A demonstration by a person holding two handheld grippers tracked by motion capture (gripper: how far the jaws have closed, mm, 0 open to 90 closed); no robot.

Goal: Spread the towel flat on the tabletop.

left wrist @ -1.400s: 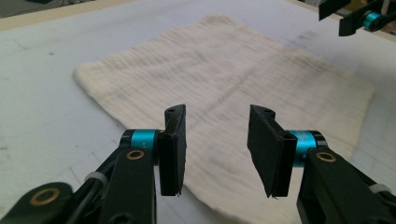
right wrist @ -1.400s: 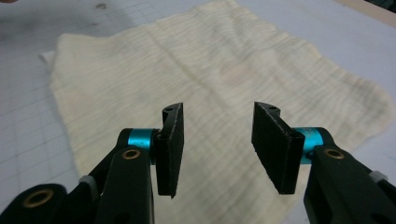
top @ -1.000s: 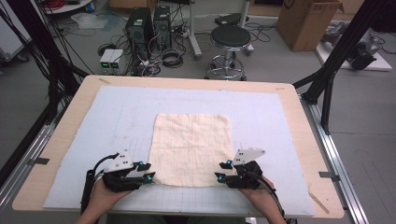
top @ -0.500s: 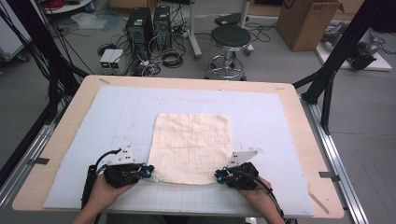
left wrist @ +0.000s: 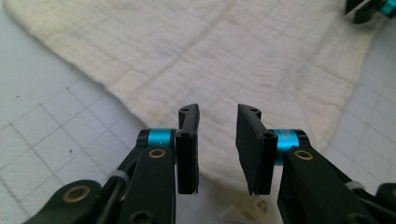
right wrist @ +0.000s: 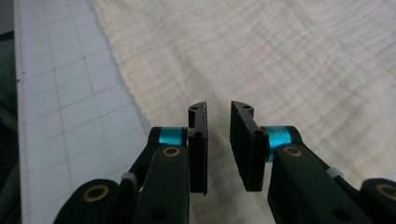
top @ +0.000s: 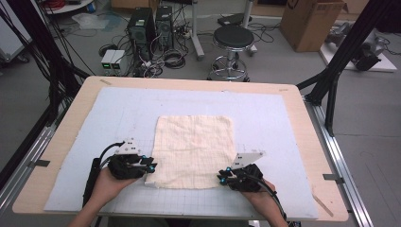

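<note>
You have a cream, square cloth [top: 195, 150] of soft crinkled weave in front of you, matt and faintly quilted by stitched lines. It lies on a pale blue-grey gridded mat [top: 283, 123], smooth and matt, which covers the light wooden surface [top: 71, 118] with its dull, bare edge. Your left tool [left wrist: 217, 140] and right tool [right wrist: 218, 140] are matt black plastic, with glossy turquoise metal collars and brass-coloured rivets.

A cream quilted cloth [top: 195, 150] lies flat, spread on the mat.
</note>
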